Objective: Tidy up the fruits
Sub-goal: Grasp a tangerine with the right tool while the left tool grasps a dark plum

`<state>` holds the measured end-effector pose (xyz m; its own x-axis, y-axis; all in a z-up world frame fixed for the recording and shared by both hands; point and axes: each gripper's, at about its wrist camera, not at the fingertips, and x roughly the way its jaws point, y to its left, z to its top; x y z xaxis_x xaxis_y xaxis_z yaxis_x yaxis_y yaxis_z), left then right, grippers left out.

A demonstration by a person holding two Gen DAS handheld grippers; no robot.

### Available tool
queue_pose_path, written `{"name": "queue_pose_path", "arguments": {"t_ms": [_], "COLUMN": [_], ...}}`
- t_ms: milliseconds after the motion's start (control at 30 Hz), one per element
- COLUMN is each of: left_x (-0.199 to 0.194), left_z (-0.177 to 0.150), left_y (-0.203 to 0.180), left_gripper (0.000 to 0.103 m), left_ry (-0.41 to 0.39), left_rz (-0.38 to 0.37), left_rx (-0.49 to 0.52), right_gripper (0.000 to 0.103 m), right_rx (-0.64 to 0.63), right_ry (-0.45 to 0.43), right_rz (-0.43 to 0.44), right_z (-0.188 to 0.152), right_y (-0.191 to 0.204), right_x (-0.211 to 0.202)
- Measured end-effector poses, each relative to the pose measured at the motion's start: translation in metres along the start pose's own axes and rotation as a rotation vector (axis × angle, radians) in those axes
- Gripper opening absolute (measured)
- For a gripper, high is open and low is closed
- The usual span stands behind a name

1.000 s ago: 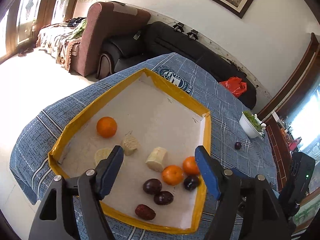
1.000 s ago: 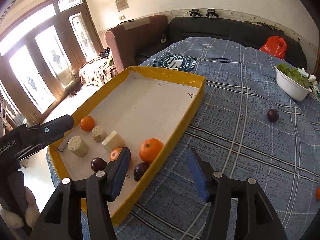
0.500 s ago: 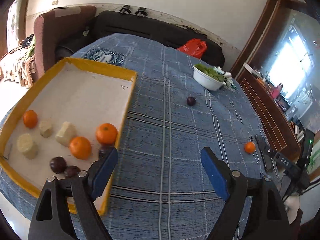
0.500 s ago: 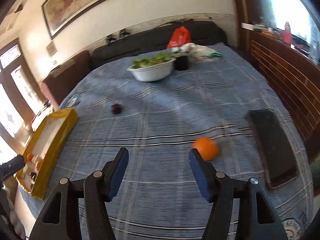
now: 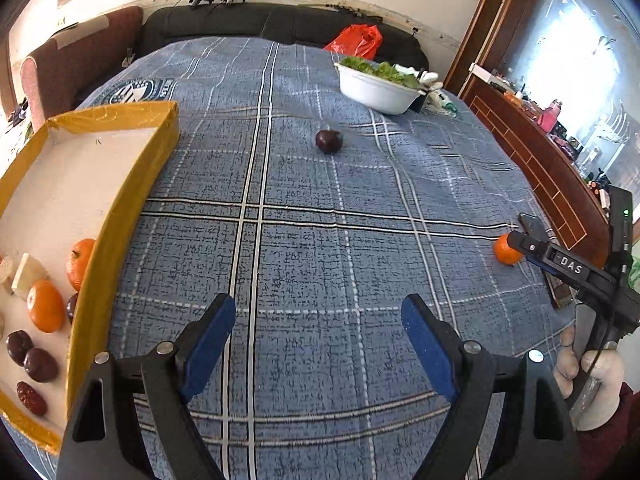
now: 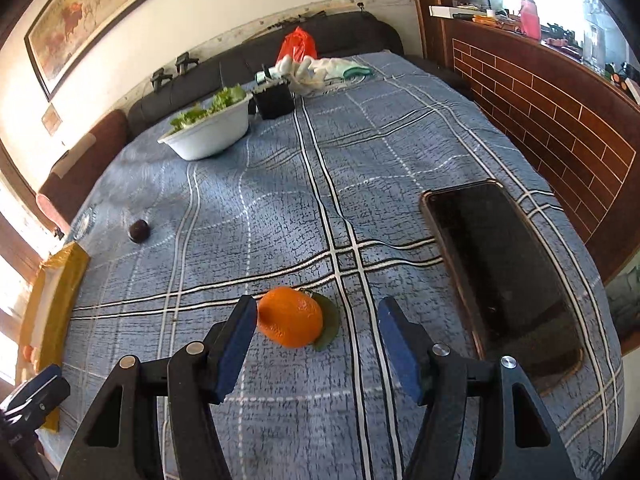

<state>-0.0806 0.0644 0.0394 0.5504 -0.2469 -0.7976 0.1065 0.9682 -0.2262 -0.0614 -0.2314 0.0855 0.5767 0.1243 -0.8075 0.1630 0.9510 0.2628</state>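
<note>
We see the yellow-rimmed tray at the desk's left edge holding oranges, dark plums and pale chunks; a white bowl holds greens. Our right gripper is spread wide around a loose orange, its left pad just beside it. Our left gripper hangs released above the blue plaid cloth, with a stray plum well ahead.
</note>
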Motion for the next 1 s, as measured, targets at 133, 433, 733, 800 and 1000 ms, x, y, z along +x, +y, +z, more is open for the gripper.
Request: {"name": "queue_pose_path", "arguments": {"t_ms": [133,433,733,800,1000], "left_x": [0.015,0.022,0.024,0.025,0.033], "left_z": [-0.002,-0.005,-0.006,-0.006,-0.006], "left_y": [0.007,0.012,0.006,0.005,-0.009], "left_gripper": [0.084,0.084,0.092,0.094,0.103], "left_ry": [0.037,0.04,0.038,0.04,0.069], "left_rz": [-0.003,-0.003,0.004,0.007,0.046], "left_rx": [-0.04,-0.048,-0.024,-0.014,0.054], "right_gripper": [0.064,0.039,0.039,0.039,0.039], "right_rx": [-0.034,-0.076,-0.143,-0.149,-0.117], "right_ry": [0.006,0.032,0.03,0.026,-0.008], "right_rz": [-0.004,0.019,0.155,0.176,0.209], "right_z": [0.0,-0.002,-0.001,-0.001,-0.002], "right_y": [0.008,0.022,0.078,0.088,0.085], "right_x": [0.009,0.021,0.026,0.031,0.034]}}
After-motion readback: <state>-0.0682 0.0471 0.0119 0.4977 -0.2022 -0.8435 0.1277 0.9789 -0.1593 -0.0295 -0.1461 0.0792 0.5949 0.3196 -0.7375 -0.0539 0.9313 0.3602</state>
